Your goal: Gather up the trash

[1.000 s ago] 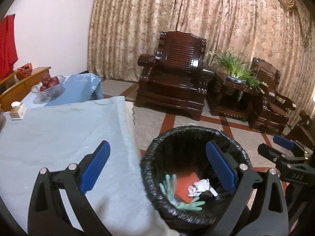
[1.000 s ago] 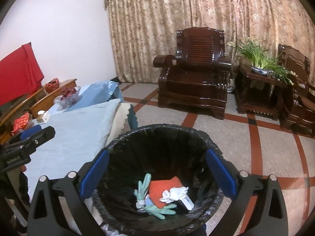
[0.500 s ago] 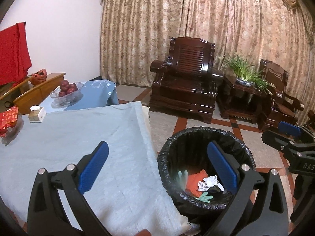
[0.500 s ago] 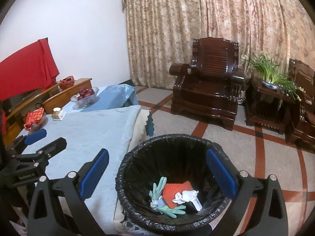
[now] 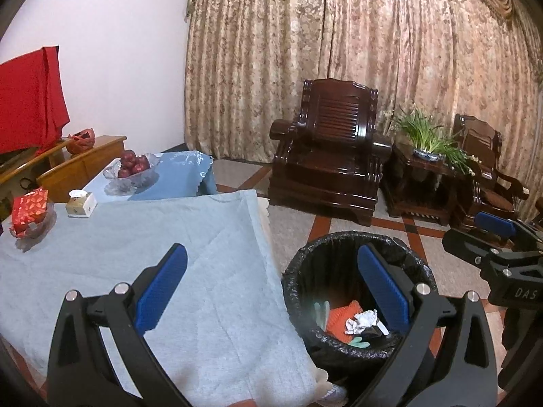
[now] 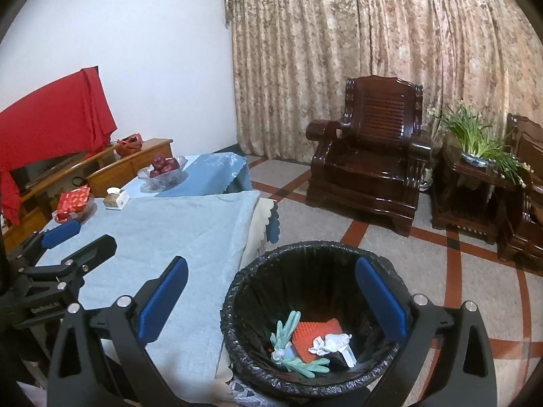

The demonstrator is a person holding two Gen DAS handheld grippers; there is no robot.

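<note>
Now both claws sit higher, farther from the bin (image 6: 315, 308); empty.

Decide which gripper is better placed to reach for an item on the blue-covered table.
Left. The left gripper, open and empty, hangs over the blue tablecloth; the right gripper sits nearer the trash bin.

I see a fruit bowl (image 5: 131, 169) on the table (image 5: 101, 257), an armchair (image 5: 331, 149) and a potted plant (image 5: 428, 139) beyond.
</note>
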